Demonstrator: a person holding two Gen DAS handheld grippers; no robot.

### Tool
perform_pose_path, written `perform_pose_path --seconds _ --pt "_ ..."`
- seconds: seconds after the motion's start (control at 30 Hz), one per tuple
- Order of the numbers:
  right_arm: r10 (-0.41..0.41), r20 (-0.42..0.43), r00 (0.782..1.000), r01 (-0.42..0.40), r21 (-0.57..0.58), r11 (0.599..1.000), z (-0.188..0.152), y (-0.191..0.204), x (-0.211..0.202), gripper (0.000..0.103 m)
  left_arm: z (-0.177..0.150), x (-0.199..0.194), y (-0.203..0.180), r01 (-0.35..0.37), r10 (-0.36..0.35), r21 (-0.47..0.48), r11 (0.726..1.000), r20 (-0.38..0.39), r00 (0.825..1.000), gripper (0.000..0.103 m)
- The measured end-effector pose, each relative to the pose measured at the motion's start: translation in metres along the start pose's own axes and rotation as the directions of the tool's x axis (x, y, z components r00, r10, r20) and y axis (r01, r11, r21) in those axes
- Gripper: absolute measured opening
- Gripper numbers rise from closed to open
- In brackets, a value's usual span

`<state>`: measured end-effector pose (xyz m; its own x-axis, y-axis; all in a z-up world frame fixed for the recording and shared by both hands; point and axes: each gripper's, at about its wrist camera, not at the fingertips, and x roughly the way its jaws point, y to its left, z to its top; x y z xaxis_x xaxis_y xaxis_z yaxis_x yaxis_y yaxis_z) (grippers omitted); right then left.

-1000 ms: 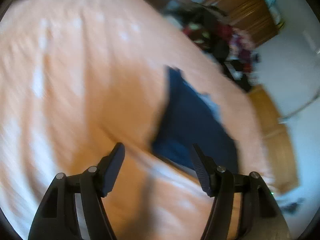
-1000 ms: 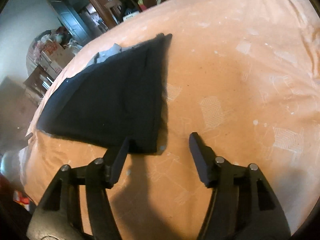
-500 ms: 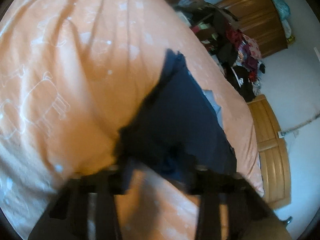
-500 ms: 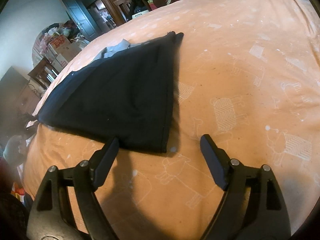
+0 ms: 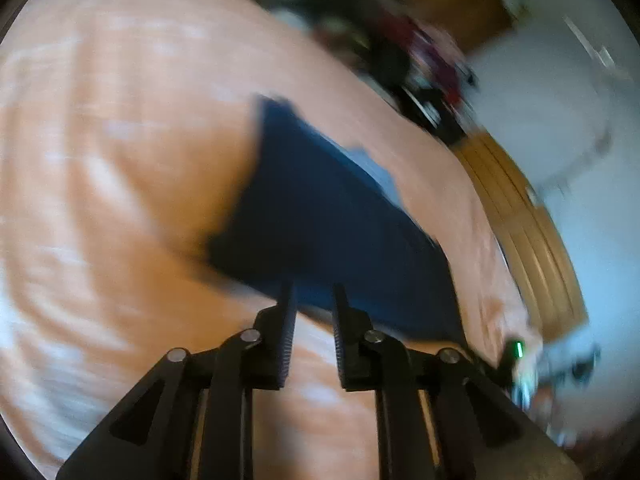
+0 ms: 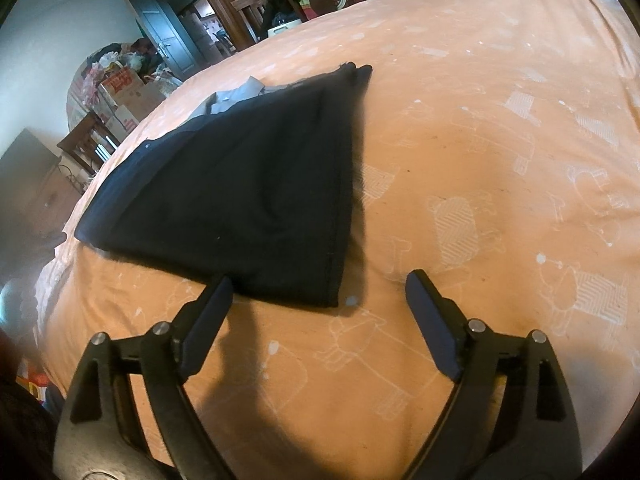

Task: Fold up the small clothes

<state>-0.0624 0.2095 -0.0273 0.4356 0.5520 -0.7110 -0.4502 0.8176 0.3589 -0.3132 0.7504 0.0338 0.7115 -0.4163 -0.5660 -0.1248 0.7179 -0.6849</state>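
Left tool (image 5: pixel 312 294) nearly pressed together at the dark garment's (image 6: pixel 240 196) near edge (blurred); right tool (image 6: pixel 320 284) spread wide above the orange bed (image 6: pixel 480 160).

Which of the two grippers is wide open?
The right gripper: its jaws stand far apart beside the dark garment. The left gripper has its jaws nearly together.

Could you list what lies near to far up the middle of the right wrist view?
right gripper → dark folded garment → grey cloth peeking out behind it → orange bedsheet → open dark door.
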Motion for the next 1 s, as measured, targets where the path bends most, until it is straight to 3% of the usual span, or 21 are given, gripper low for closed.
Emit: perform_pose_path --seconds 0.07,0.1,0.2,0.3,0.37,0.4,0.47,0.57,0.63,0.7,0.77,0.8,0.83,0.87,0.9,0.93,0.97,1.0 --pt "-0.022 0.002 1.0 0.022 -0.008 1.0 -0.001 0.004 -0.003 0.087 -0.003 0.018 -0.012 0.028 -0.027 0.023 0.999 -0.043 0.999 0.036" --pt "-0.045 -0.001 0.999 0.045 -0.02 0.999 -0.002 0.008 -0.005 0.087 -0.008 0.03 -0.014 0.044 -0.041 0.028 0.999 -0.092 0.995 0.039" --pt "-0.071 -0.001 0.998 0.071 -0.04 0.997 -0.01 0.021 -0.017 0.087 -0.038 0.062 -0.011 -0.028 0.055 0.109 0.994 -0.248 0.967 0.039" --pt "-0.064 -0.012 0.998 0.064 -0.051 0.997 -0.021 0.042 -0.033 0.086 -0.068 0.041 -0.017 0.028 0.017 0.168 0.985 -0.265 0.964 0.037" --pt "-0.043 -0.01 0.999 0.042 -0.139 0.989 -0.03 0.074 -0.041 0.086 -0.085 0.021 -0.017 0.041 0.008 0.175 0.984 -0.268 0.963 0.037" --pt "-0.028 -0.012 1.0 0.025 -0.183 0.983 -0.035 0.091 -0.042 0.087 -0.091 0.014 -0.015 0.042 0.004 0.172 0.984 -0.263 0.965 0.038" --pt "0.07 -0.057 0.996 -0.083 -0.264 0.961 -0.048 0.134 -0.039 0.087 -0.104 -0.001 -0.014 0.053 -0.014 0.144 0.988 -0.259 0.966 0.038" --pt "0.179 -0.194 0.965 -0.242 -0.377 0.894 -0.066 0.192 -0.015 0.085 -0.127 -0.019 -0.018 0.068 -0.021 0.137 0.988 -0.316 0.949 0.037" --pt "0.2 -0.246 0.949 -0.29 -0.422 0.859 -0.072 0.221 0.004 0.087 -0.147 -0.022 -0.023 0.066 -0.002 0.154 0.986 -0.381 0.924 0.038" --pt "0.167 -0.299 0.94 -0.293 -0.447 0.845 -0.08 0.24 0.023 0.092 -0.165 -0.031 -0.018 0.072 -0.005 0.138 0.988 -0.436 0.9 0.037" --pt "0.134 -0.369 0.92 -0.317 -0.499 0.807 -0.104 0.262 0.028 0.093 -0.174 -0.045 -0.017 0.081 -0.029 0.094 0.992 -0.457 0.889 0.036" --pt "0.145 -0.437 0.888 -0.378 -0.513 0.771 -0.12 0.272 0.027 0.091 -0.173 -0.055 -0.02 0.084 -0.042 0.076 0.994 -0.442 0.896 0.036" --pt "0.155 -0.523 0.838 -0.451 -0.503 0.737 -0.143 0.281 0.026 0.091 -0.17 -0.064 -0.026 0.098 -0.061 0.07 0.993 -0.413 0.908 0.036" --pt "0.126 -0.573 0.81 -0.482 -0.526 0.701 -0.17 0.289 0.022 0.091 -0.166 -0.076 -0.034 0.123 -0.087 0.072 0.99 -0.372 0.924 0.036" --pt "0.08 -0.567 0.82 -0.473 -0.591 0.653 -0.19 0.295 0.015 0.091 -0.151 -0.089 -0.044 0.156 -0.123 0.086 0.984 -0.308 0.943 0.037" --pt "0.071 -0.58 0.811 -0.489 -0.607 0.626 -0.198 0.298 0.008 0.08 -0.137 -0.091 -0.054 0.169 -0.137 0.103 0.98 -0.262 0.955 0.039" --pt "0.105 -0.605 0.789 -0.512 -0.555 0.655 -0.19 0.295 0.005 0.068 -0.123 -0.096 -0.063 0.182 -0.153 0.127 0.975 -0.21 0.966 0.043" --pt "0.145 -0.6 0.787 -0.514 -0.507 0.692 -0.174 0.291 0.002 0.056 -0.106 -0.095 -0.074 0.201 -0.176 0.156 0.967 -0.16 0.971 0.045"
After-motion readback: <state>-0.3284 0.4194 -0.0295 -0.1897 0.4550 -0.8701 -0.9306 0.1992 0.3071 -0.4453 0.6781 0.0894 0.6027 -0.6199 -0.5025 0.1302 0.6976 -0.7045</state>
